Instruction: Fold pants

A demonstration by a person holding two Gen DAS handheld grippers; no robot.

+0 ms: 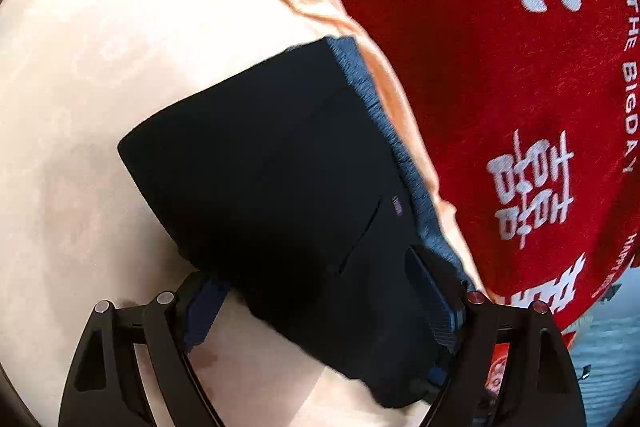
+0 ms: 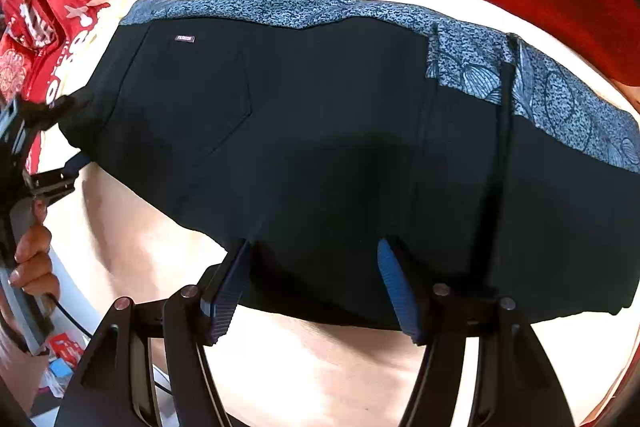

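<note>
While lying folded flat on peach cloth (image 1: 100,67): black pants (image 1: 260,155), with blue patterned waistband (image 2: 280,9) along far edge, toward red blanket (image 1: 480,87) with white characters. Left tongs (image 1: 316,271): standing wide, astride one end of pants, one finger at each side, not seen to squeeze. Right tongs (image 2: 314,245): pointing steeply down, standing fairly wide, astride near edge of pants, with fabric between blue pads (image 2: 394,291); no clear pressing seen. At left edge of right wrist view: hand (image 2: 34,255) gripping handle of left tongs.
</note>
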